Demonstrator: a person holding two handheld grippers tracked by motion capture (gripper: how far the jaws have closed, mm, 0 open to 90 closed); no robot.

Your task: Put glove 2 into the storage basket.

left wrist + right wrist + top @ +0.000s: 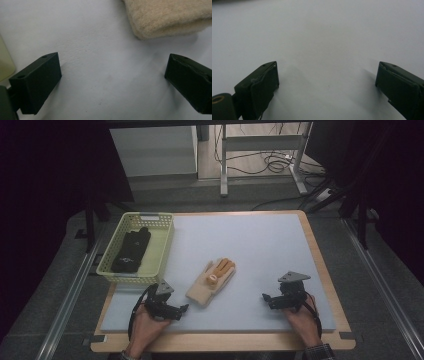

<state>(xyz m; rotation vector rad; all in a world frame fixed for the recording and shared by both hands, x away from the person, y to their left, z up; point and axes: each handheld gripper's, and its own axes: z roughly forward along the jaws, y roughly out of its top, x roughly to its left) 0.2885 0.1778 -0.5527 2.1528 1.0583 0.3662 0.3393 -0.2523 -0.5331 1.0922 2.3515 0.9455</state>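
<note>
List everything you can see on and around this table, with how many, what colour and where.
basket: one, pale yellow, far left of the mat
black glove: one, inside the basket
beige glove: one, beige with orange fingers, flat on the mat mid-front
mat: one, light grey-blue, covering the wooden table
desk frame and cables: on the floor behind
left hand-held gripper: one, black, open, near the beige glove's cuff
right hand-held gripper: one, black, open, front right over bare mat

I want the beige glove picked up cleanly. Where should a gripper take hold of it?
Probably the cuff end of the beige glove, which lies flat and points toward the left gripper. Come in low from that near-left side; its open jaws already face the thick folded edge.
</note>
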